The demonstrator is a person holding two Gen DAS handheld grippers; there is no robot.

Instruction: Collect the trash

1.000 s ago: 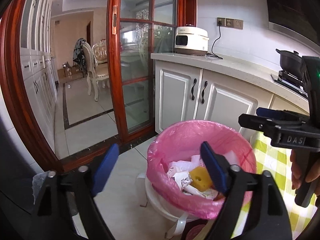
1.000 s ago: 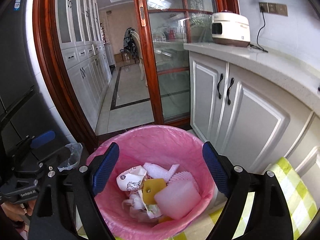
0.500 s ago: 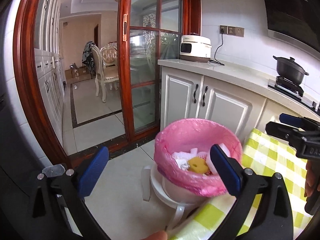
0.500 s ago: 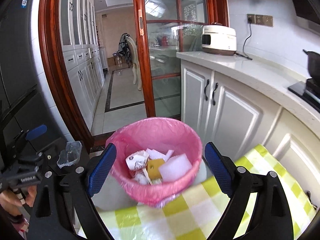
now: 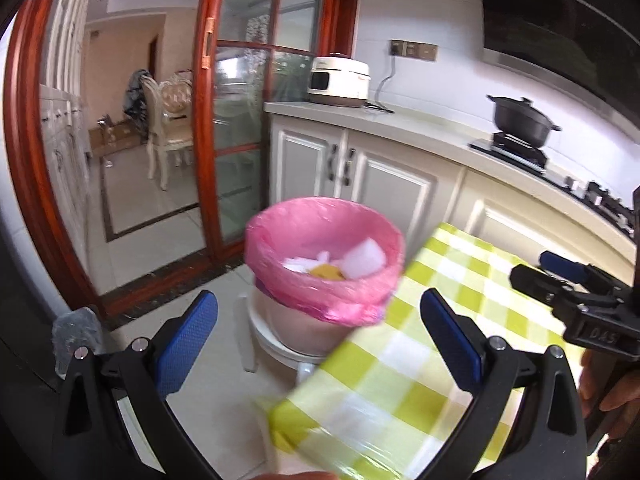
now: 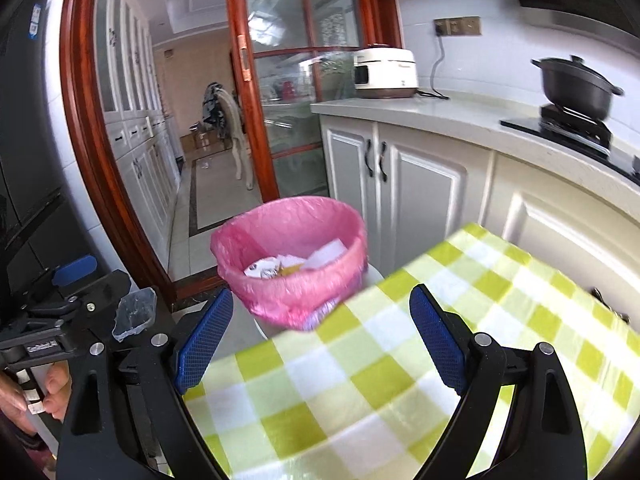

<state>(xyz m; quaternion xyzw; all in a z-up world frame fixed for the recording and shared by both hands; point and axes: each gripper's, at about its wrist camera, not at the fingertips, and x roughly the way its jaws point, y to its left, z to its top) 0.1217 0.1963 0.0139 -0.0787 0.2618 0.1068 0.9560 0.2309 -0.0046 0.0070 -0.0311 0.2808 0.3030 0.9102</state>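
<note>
The left tongs [image 5: 320, 330] are spread fully wide, released, with nothing between the blue textured pads [image 5: 186, 342]. The right tongs [image 6: 320, 334] are likewise spread wide and empty. Both are angled downward over a counter [image 6: 400, 380] covered in a glossy green-and-white checked cloth.

The trash bin [image 5: 324, 264], round and lined with a thin, crinkled pink plastic bag, is seen at twelve o'clock from both tongs, just beyond the counter's far edge, on a white stool [image 5: 276, 344]. Inside it lie white paper scraps [image 6: 264, 266], a yellow piece [image 5: 326, 271] and a white foam block [image 5: 362, 260].

From the left wrist view, the right tongs are seen at three o'clock, gripped by a hand [image 5: 604, 388]. A crumpled clear plastic piece [image 6: 134, 314] sits at nine o'clock on the left device.
</note>
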